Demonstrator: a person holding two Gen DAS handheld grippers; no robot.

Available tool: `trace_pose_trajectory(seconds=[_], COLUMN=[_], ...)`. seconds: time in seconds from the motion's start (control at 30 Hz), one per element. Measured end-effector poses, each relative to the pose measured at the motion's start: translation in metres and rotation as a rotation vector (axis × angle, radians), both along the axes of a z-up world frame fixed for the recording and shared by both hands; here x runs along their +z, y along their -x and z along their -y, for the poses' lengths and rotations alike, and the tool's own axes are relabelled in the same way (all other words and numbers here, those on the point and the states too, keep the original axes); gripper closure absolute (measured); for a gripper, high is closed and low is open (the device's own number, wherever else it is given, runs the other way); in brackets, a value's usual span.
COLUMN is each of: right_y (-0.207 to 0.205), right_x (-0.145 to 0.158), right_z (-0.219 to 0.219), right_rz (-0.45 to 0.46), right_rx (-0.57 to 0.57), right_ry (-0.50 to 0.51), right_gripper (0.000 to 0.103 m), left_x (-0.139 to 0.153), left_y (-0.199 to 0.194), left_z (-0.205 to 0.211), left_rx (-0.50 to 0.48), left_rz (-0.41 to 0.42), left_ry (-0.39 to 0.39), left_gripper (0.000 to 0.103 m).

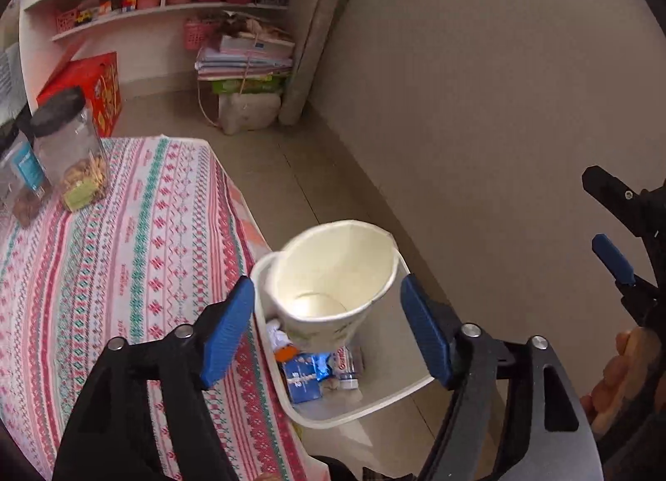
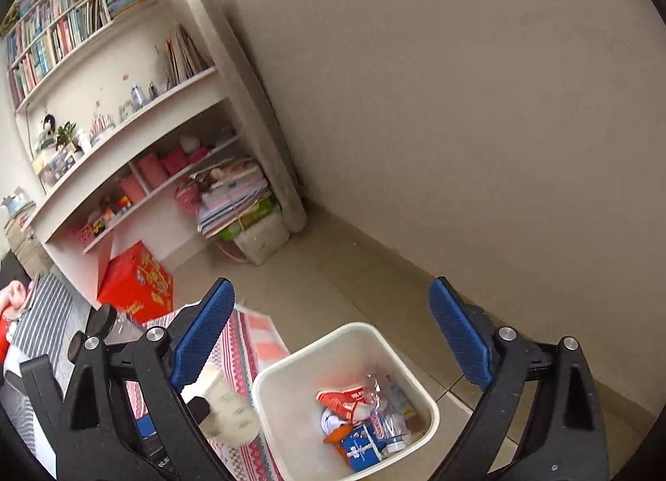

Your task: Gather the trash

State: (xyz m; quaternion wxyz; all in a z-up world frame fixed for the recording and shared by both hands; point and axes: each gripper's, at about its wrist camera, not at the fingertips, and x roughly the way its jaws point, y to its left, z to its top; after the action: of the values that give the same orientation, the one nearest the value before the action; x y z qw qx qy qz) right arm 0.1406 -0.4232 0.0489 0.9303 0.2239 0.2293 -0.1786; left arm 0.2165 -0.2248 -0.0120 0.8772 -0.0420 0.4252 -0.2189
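Note:
A white paper cup (image 1: 333,285) with a faint leaf print hangs between my left gripper's (image 1: 329,331) wide-open blue pads, touching neither, above the white trash bin (image 1: 370,406). In the right wrist view the cup (image 2: 227,410) is blurred beside the bin (image 2: 270,381). The bin holds a blue carton (image 2: 360,447), a red wrapper (image 2: 347,397) and a clear plastic bottle (image 2: 385,418). My right gripper (image 2: 333,339) is open and empty above the bin; it also shows at the right edge of the left wrist view (image 1: 616,223).
A table with a striped pink patterned cloth (image 1: 125,272) stands left of the bin, with two black-lidded clear jars (image 1: 70,148) on it. A red box (image 2: 137,281) and stacked books (image 2: 233,202) sit on the floor by white shelves. A beige wall (image 2: 458,127) is right.

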Motion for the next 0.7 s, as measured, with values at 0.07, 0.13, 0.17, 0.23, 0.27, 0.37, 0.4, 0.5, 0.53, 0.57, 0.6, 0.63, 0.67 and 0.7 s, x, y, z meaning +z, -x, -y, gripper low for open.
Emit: trace_pose_trajectory(seconds=[0.07, 0.13, 0.17, 0.23, 0.27, 0.37, 0.4, 0.5, 0.53, 0.57, 0.6, 0.63, 0.67, 0.7], right_y=[0.003, 0.009, 0.011, 0.015, 0.018, 0.025, 0.028, 0.041, 0.046, 0.051, 0.056, 0.062, 0.064, 0.066], right_x=[0.004, 0.007, 0.009, 0.014, 0.017, 0.027, 0.031, 0.041, 0.043, 0.043, 0.042, 0.039, 0.036, 0.032], right_z=[-0.002, -0.007, -0.009, -0.020, -0.026, -0.052, -0.066, -0.103, -0.113, -0.124, -0.135, -0.142, -0.149, -0.154], right_rz=[0.014, 0.037, 0.049, 0.075, 0.087, 0.106, 0.104, 0.149, 0.158, 0.164, 0.163, 0.159, 0.147, 0.133], right_rx=[0.003, 0.010, 0.015, 0.024, 0.024, 0.033, 0.037, 0.070, 0.077, 0.084, 0.095, 0.110, 0.129, 0.146], right_ry=[0.010, 0.013, 0.016, 0.047, 0.074, 0.154, 0.194, 0.280, 0.298, 0.314, 0.316, 0.308, 0.295, 0.287], right_gripper=[0.009, 0.007, 0.007, 0.007, 0.007, 0.007, 0.007, 0.007, 0.007, 0.007, 0.007, 0.007, 0.007, 0.007], left_x=[0.007, 0.012, 0.015, 0.022, 0.029, 0.052, 0.060, 0.085, 0.091, 0.094, 0.096, 0.094, 0.092, 0.089], left_y=[0.005, 0.011, 0.014, 0.024, 0.033, 0.061, 0.071, 0.113, 0.123, 0.127, 0.126, 0.123, 0.121, 0.120], left_z=[-0.008, -0.020, -0.027, -0.040, -0.049, -0.075, -0.084, -0.112, -0.123, -0.134, -0.141, -0.150, -0.157, -0.164], left_rx=[0.011, 0.031, 0.043, 0.071, 0.093, 0.187, 0.225, 0.369, 0.409, 0.440, 0.441, 0.433, 0.437, 0.445], left_rz=[0.030, 0.050, 0.063, 0.108, 0.153, 0.321, 0.385, 0.627, 0.667, 0.647, 0.598, 0.529, 0.495, 0.472], left_ry=[-0.017, -0.028, -0.035, -0.056, -0.078, -0.145, -0.161, -0.186, -0.173, -0.176, -0.189, -0.193, -0.189, -0.185], left_gripper=[0.025, 0.024, 0.024, 0.021, 0.019, 0.011, 0.007, 0.007, 0.007, 0.007, 0.007, 0.007, 0.007, 0.007])
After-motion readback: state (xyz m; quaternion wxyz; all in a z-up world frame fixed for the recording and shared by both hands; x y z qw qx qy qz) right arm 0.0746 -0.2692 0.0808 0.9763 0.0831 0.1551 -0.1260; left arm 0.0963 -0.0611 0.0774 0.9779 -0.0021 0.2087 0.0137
